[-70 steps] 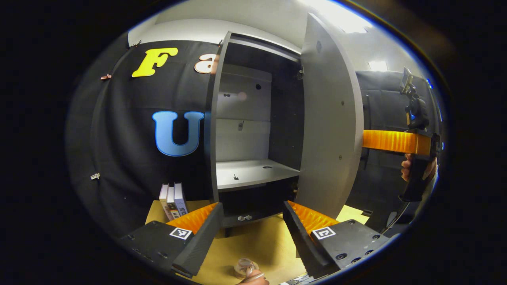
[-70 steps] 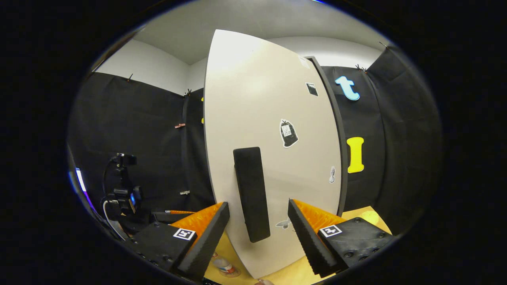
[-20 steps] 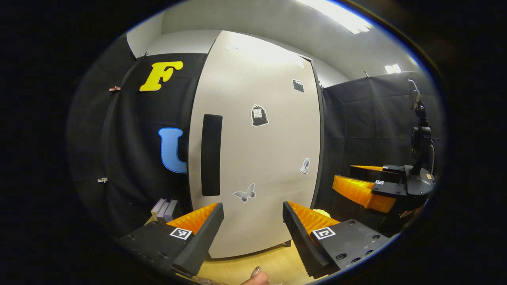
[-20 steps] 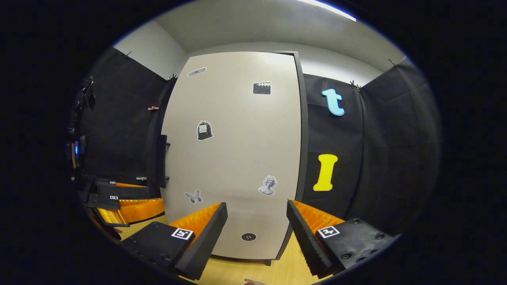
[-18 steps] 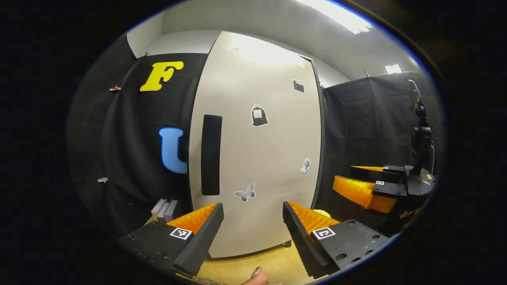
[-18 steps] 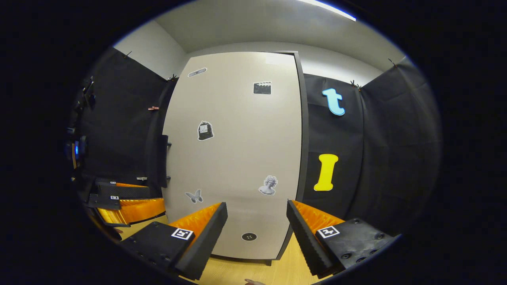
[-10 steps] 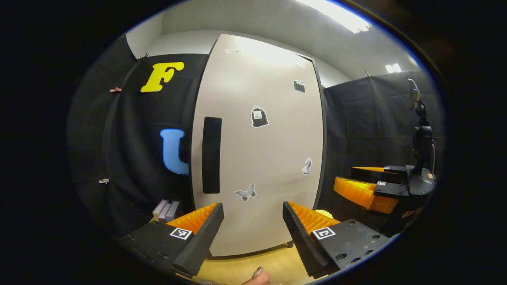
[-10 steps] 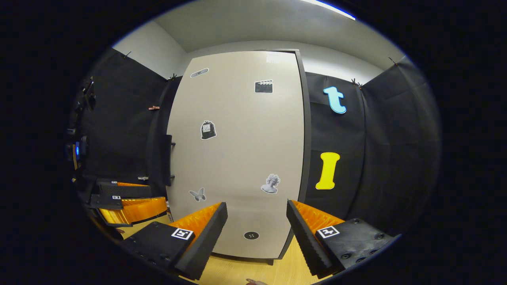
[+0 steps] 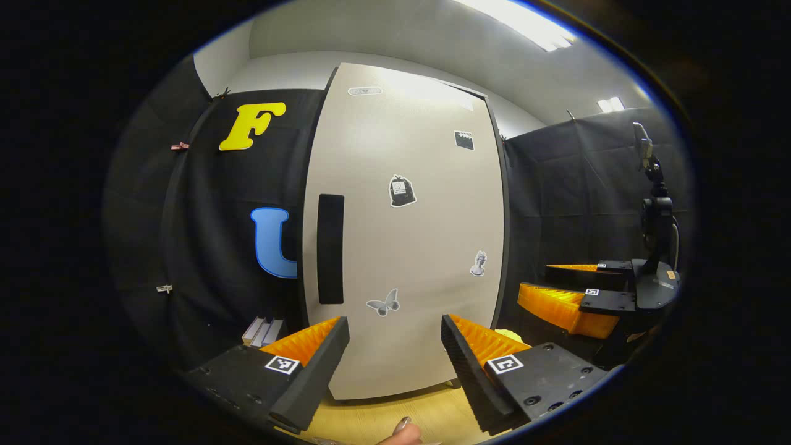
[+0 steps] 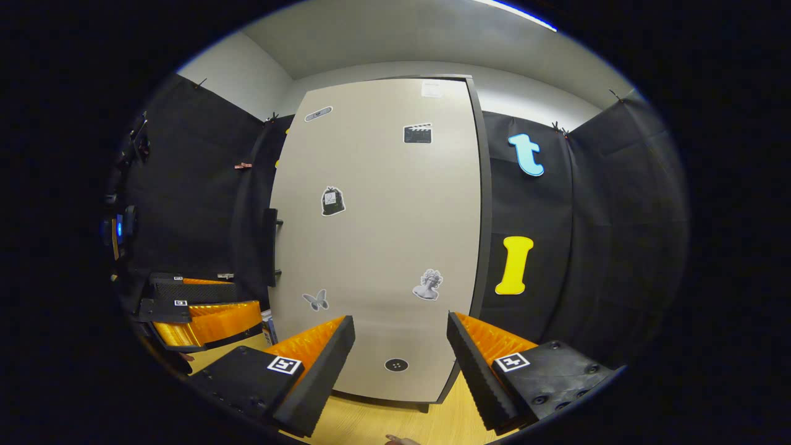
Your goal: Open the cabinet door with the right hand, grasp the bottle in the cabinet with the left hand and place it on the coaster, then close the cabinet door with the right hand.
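The cabinet door [image 9: 408, 247] [image 10: 383, 247] is shut, a pale panel with small stickers and a dark vertical handle [image 9: 330, 248] [image 10: 270, 247] on its left side. My left gripper [image 9: 388, 371] is open and empty, held back from the door front. My right gripper [image 10: 395, 371] is open and empty too, facing the door's lower right part. In the left gripper view the right gripper [image 9: 571, 290] shows farther off at the right. In the right gripper view the left gripper [image 10: 198, 309] shows at the lower left. The bottle and coaster are out of sight.
A wooden tabletop [image 9: 383, 417] [image 10: 383, 426] runs under the cabinet. Several books [image 9: 262, 330] stand left of the cabinet. A fingertip [image 9: 403, 429] pokes in at the bottom edge. A camera mount [image 9: 655, 216] stands at the far right.
The door was open 3.5 s ago with my right gripper at its handle; now it is shut. Over the last second both grippers have drawn back slightly from the door.
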`<state>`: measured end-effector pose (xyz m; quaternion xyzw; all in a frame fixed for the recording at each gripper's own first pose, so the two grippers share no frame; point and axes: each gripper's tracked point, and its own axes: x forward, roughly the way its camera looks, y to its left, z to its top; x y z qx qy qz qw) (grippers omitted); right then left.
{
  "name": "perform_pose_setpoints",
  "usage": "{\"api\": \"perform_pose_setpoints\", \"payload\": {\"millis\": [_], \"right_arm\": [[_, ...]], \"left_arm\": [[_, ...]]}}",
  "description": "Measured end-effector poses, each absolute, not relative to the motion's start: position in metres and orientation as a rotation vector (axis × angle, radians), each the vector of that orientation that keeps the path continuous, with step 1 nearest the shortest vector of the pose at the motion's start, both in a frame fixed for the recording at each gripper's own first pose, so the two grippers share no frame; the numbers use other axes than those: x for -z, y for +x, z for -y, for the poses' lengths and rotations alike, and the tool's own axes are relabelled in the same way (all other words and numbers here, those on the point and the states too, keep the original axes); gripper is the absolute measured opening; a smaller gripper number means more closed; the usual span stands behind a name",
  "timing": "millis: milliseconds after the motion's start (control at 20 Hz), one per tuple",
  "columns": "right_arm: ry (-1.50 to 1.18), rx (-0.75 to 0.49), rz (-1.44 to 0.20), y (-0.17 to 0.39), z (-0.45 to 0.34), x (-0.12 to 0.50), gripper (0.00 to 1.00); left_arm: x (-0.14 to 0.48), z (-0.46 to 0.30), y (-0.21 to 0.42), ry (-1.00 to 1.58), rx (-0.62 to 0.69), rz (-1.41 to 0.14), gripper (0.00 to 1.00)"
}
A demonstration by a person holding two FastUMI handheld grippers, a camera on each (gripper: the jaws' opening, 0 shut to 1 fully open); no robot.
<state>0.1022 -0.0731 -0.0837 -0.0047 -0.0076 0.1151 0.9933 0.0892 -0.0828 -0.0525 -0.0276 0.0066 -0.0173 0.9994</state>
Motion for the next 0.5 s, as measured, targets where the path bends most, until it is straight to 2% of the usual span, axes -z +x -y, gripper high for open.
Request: {"api": "perform_pose_setpoints", "payload": {"millis": [500], "right_arm": [[-0.004,-0.227,0.011,0.094,0.076,0.083,0.97]], "left_arm": [[0.039,0.085,0.086,-0.04,0.031,0.023,0.94]]}}
